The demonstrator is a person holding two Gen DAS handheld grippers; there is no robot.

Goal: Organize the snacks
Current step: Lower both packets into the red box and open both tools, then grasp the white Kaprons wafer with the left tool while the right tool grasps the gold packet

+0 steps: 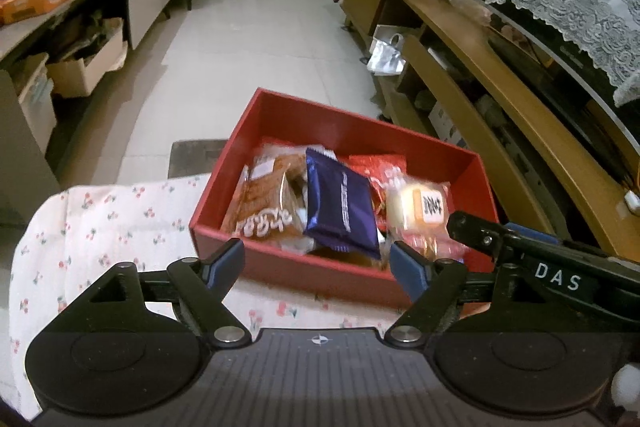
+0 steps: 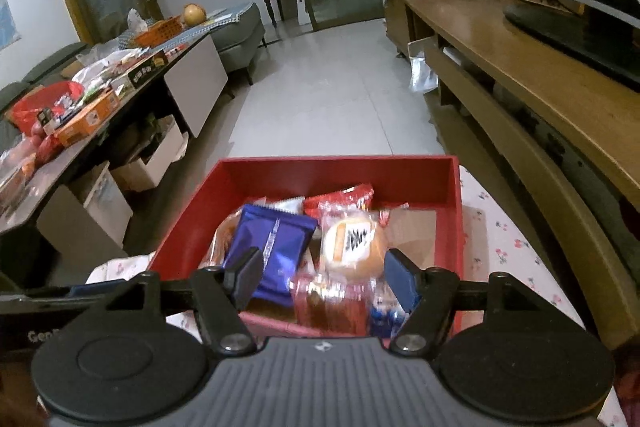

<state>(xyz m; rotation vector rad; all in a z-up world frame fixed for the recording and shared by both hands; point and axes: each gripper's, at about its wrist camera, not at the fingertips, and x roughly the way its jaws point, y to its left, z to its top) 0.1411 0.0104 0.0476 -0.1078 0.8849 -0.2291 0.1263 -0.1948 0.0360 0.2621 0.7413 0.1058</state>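
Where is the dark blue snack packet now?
The dark blue snack packet lies inside the red box, on top of the other snacks, between the brown pastry pack and the round bun pack.

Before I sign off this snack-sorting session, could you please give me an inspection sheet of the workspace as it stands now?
Surface: floral cloth under the red box.
Job's things: blue packet, round cake in clear wrap, brown bread packet and red packet, all lying inside the box.
Clutter: side table heaped with boxes and bags.
Grippers: left hand-held gripper open, nothing between its fingers; right hand-held gripper open above the box, holding nothing.
Cables: nothing seen.
Surroundings: tiled floor, wooden cabinet with a lace-covered screen, sofa.
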